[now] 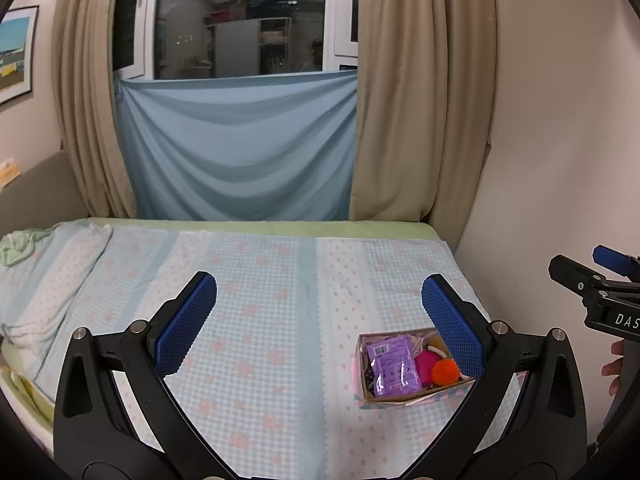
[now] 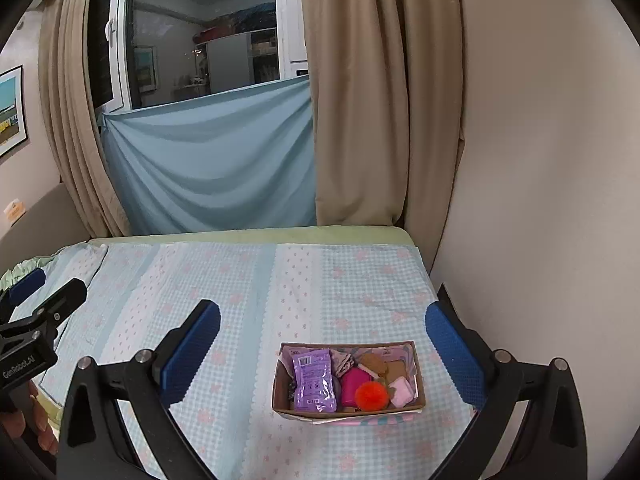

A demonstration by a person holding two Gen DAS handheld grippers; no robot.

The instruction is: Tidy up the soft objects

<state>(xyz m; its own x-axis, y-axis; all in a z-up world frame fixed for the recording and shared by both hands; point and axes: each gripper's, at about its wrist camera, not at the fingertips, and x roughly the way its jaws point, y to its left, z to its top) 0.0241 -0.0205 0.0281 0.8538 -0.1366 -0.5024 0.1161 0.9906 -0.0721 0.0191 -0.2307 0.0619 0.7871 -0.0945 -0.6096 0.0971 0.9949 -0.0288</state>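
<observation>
A small cardboard box (image 2: 416, 372) sits on the bed (image 2: 248, 280), on the checked blue cover near the wall (image 2: 540, 160). Its long axis runs left to right across the right wrist view, open side up. Inside, a purple packet (image 2: 314, 380) lies at the left end, its length pointing away from the camera. Beside it sit a magenta soft piece (image 2: 352, 384), an orange pom-pom (image 2: 372, 396) and a pale pink block (image 2: 401, 392). The right gripper (image 2: 322, 324) hangs above the box, its fingers (image 2: 192, 352) spread wide and holding nothing. The left gripper (image 1: 320, 300) is likewise released and empty, the box just behind its right finger.
</observation>
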